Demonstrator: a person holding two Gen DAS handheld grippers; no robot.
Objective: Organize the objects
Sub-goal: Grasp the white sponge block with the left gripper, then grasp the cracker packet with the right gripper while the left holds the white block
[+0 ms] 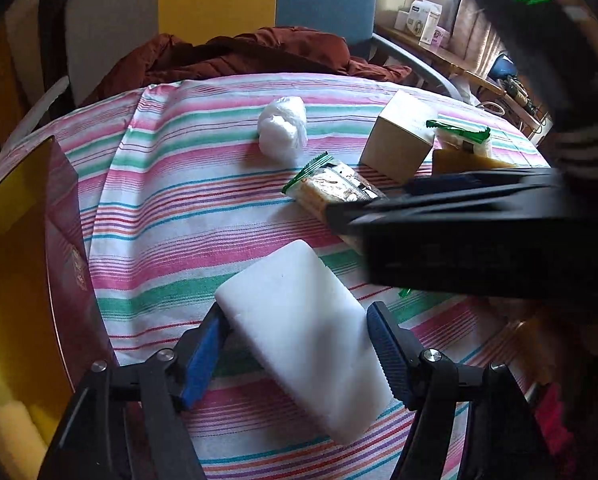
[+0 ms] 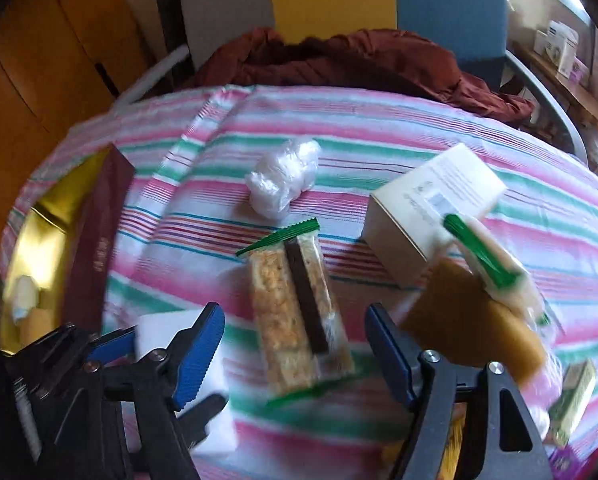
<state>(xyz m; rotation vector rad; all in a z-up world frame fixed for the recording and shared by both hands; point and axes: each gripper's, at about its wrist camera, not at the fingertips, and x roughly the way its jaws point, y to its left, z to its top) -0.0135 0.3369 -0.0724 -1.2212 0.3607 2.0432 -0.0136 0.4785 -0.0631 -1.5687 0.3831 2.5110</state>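
A white rectangular block (image 1: 307, 344) lies slantwise between the fingers of my left gripper (image 1: 295, 332), and both blue pads (image 1: 201, 360) touch its long sides. In the right wrist view this block (image 2: 155, 326) shows at the lower left. A snack bar (image 2: 283, 300) in a clear wrapper with green ends lies on the striped cloth (image 2: 379, 120). My right gripper (image 2: 295, 316) hangs open over it, with a gap on each side of the bar. From the left wrist view, the right gripper (image 1: 379, 204) reaches in from the right over that bar (image 1: 331, 184).
A crumpled clear bag (image 2: 283, 176) lies behind the bar. At the right stand a cream box (image 2: 431, 208), a second snack bar (image 2: 491, 260) leaning on it and a brown block (image 2: 471, 320). A maroon box with gold lining (image 2: 95, 240) stands at the left. A small green packet (image 2: 575, 396) lies far right.
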